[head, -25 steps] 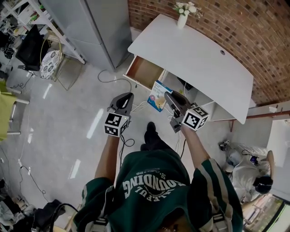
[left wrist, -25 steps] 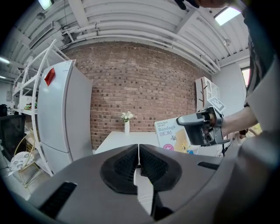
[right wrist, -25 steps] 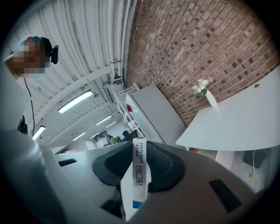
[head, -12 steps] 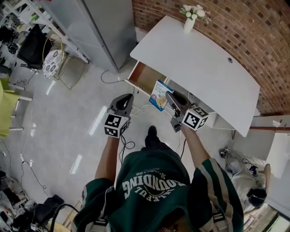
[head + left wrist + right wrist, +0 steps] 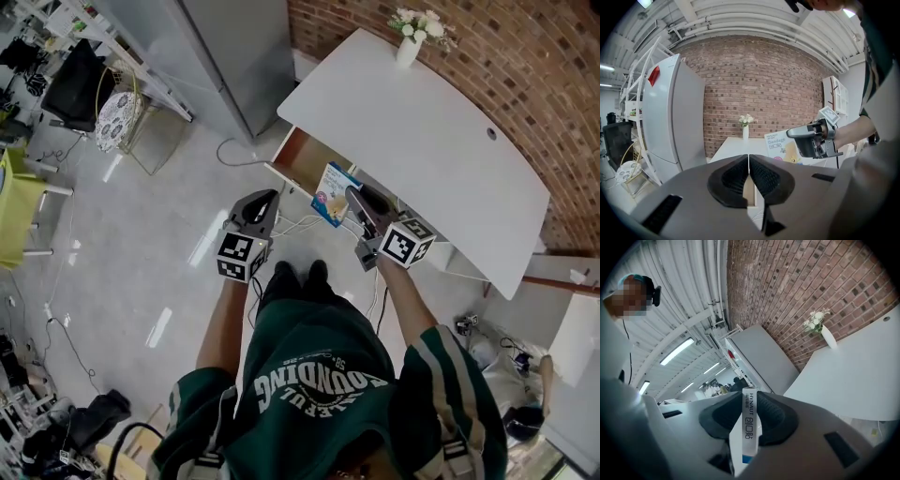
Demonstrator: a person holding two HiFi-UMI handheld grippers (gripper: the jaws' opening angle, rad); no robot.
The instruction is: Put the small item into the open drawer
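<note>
Grips a flat bandage box (image 5: 335, 194) edge-on with the right hand-held gripper (image 5: 354, 199), squeezing its two broad faces. Holds it upright in the air, just in front of the open wooden drawer (image 5: 302, 157) and near that drawer's right end, not yet inside. Carries the left hand-held gripper (image 5: 263, 200) closed and empty over the pale floor (image 5: 141, 234), to the left of the box and apart from it. Stands facing a white desk (image 5: 422, 122) set against a brick wall (image 5: 487, 47), with a vase of white flowers (image 5: 410, 42) at the desk's far edge and a grey refrigerator (image 5: 234, 47) off to the left.
</note>
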